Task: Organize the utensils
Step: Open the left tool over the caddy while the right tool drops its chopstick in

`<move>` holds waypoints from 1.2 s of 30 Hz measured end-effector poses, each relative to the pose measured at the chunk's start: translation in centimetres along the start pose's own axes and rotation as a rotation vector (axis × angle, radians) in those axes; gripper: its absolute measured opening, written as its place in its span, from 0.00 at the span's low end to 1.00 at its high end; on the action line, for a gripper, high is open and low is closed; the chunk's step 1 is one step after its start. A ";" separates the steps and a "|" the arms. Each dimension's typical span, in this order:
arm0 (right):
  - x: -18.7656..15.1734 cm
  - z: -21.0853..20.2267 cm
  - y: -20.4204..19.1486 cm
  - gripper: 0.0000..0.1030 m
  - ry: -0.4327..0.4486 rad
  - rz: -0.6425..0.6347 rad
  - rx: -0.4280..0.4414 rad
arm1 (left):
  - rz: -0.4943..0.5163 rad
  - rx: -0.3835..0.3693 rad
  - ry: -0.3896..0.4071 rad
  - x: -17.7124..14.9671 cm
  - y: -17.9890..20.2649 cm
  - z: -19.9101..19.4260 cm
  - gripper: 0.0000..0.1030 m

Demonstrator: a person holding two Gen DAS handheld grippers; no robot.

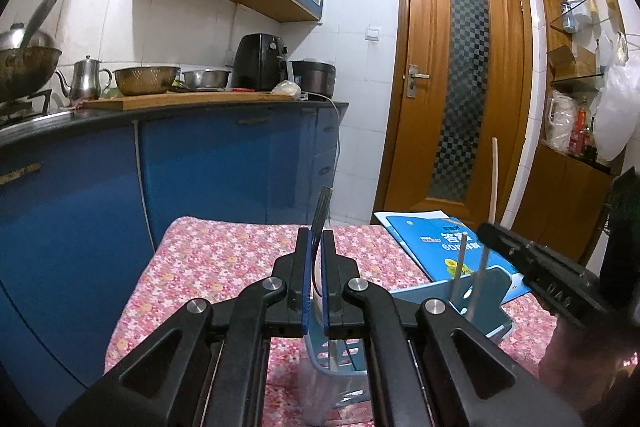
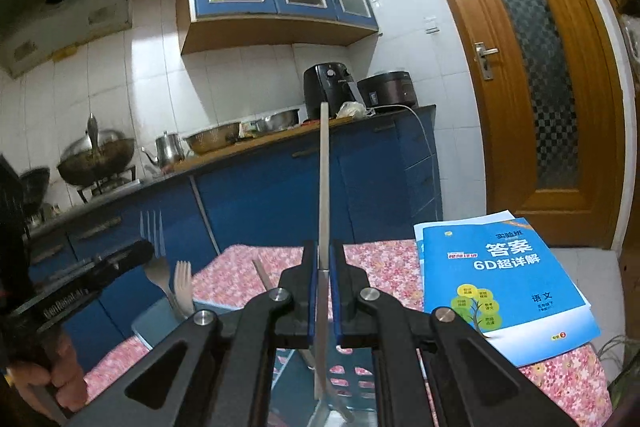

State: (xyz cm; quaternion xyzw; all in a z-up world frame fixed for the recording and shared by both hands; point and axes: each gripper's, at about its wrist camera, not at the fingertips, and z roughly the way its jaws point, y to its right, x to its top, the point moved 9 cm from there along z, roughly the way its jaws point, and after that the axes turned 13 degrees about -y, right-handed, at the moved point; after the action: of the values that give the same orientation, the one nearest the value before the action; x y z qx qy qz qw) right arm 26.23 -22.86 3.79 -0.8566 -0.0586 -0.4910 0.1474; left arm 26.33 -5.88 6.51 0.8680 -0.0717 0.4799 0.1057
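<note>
Evidently the sorting is well under way and not finished. The left gripper has its jaws pinched nearly shut on a fork, which is seen edge-on; the tines stand up above the jaws and the handle runs down between them towards the blue slotted holder directly beneath. The right gripper is likewise closed tight on a flat metal utensil, probably a table knife, whose long straight end rises above the jaws while its lower end hangs under them over the holder's slotted wall.

Some pieces are already standing in the holder: from the right wrist view, two forks lean to the left of the jaws, and another flat handle pokes up just left of them. From the left wrist view, two thin metal handles stand to the right of the jaws.

Both held pieces, I judge, have yet to be lowered and released. Whether more loose utensils lie elsewhere on the floral cloth cannot be told. A blue booklet lies to the right of the jaws.
</note>
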 end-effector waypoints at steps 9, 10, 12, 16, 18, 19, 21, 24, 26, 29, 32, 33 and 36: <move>-1.8 1.2 -1.2 0.12 -0.083 -0.037 0.007 | -0.023 -0.032 -0.046 -0.8 -0.1 0.9 0.03; -1.8 1.1 -1.3 0.13 -0.082 -0.038 0.008 | -0.018 -0.033 -0.050 -0.8 0.0 0.8 0.03; -1.9 0.9 -1.4 0.21 -0.087 -0.033 0.008 | -0.003 -0.037 -0.060 -0.9 0.3 0.8 0.09; -1.8 -0.1 -1.6 0.37 -0.078 -0.001 0.027 | 0.005 -0.038 -0.059 -1.0 0.7 0.1 0.28; -1.7 -0.8 -1.6 0.39 -0.069 0.013 0.027 | 0.011 -0.048 -0.063 -1.1 0.9 -0.4 0.31; -1.6 -1.3 -1.7 0.41 -0.062 0.019 0.030 | 0.014 -0.050 -0.064 -1.0 1.0 -0.5 0.34; -1.5 -2.3 -1.9 0.43 -0.046 0.030 0.040 | 0.024 -0.052 -0.071 -1.2 1.3 -1.0 0.38; -1.3 -3.6 -2.2 0.45 -0.030 0.035 0.041 | 0.036 -0.044 -0.083 -1.5 1.5 -1.6 0.43; -1.4 -4.4 -2.3 0.46 -0.028 0.039 0.041 | 0.042 -0.043 -0.089 -1.7 1.8 -2.1 0.43; -1.7 -5.5 -2.7 0.46 -0.028 0.040 0.045 | 0.048 -0.050 -0.095 -2.1 2.1 -3.0 0.47; -2.0 -6.6 -2.8 0.46 -0.030 0.042 0.039 | 0.057 -0.050 -0.099 -2.5 2.4 -3.8 0.49; -2.2 -6.9 -2.9 0.46 -0.033 0.046 0.039 | 0.059 -0.048 -0.104 -2.6 2.5 -4.1 0.49; -2.7 -7.7 -3.1 0.47 -0.039 0.060 0.057 | 0.057 -0.044 -0.120 -3.2 2.5 -4.8 0.52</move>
State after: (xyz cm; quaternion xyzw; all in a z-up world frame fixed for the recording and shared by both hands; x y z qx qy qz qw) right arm 17.75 -22.20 5.76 -0.8628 -0.0499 -0.4677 0.1853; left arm 20.17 -7.05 6.57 0.8901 -0.1133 0.4284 0.1066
